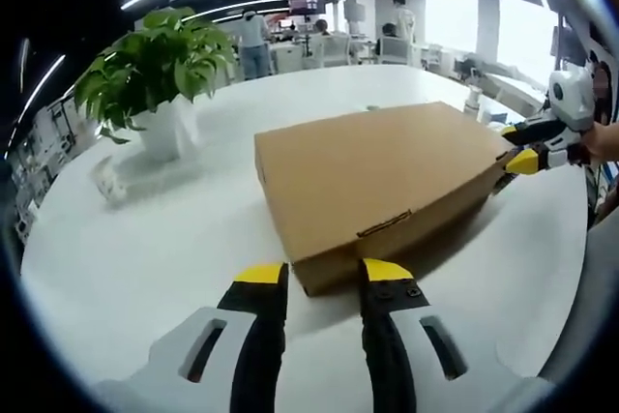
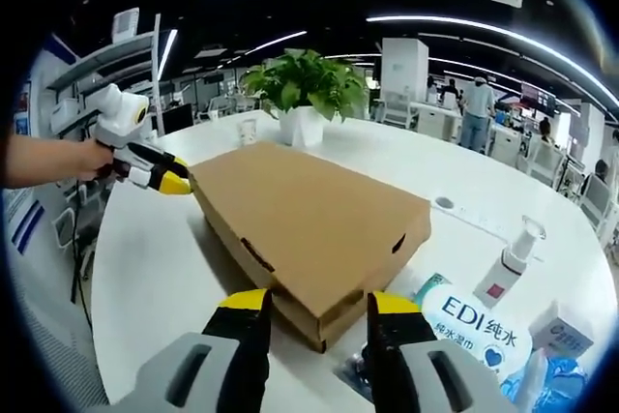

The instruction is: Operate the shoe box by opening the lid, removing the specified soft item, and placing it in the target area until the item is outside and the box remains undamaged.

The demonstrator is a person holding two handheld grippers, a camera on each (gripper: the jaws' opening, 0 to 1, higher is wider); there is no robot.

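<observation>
Left gripper view: the left tool (image 1: 324,273) rises from below, its yellow-tipped jaws spread apart and holding nothing. Both tips sit just at the near corner of the shoe box (image 1: 382,181), one on either side of that corner; contact cannot be made out. The box is flat brown cardboard, lid shut, tuck tab showing on the near edge, lying on the white tabletop (image 1: 145,258). Left of the box and well apart from it stands a potted plant (image 1: 160,70) in a white pot, with a small clear cup (image 1: 106,181) near it. At the box's far right corner the right tool (image 1: 522,157) comes in, held by a hand (image 1: 602,140), its yellow tip touching or just beside the cardboard. How far its jaws are open cannot be told from here.

Right gripper view: the right tool (image 2: 317,309) has its jaws spread, straddling the near corner of the shoe box (image 2: 309,215), gripping nothing. The lid is closed. At the box's far left corner is the left tool (image 2: 164,179), held in a hand (image 2: 77,160), tip against the corner. The potted plant (image 2: 305,89) stands behind the box. Right of the box, close by, a blue-and-white wipes packet (image 2: 474,331) and a pump bottle (image 2: 513,263).
</observation>
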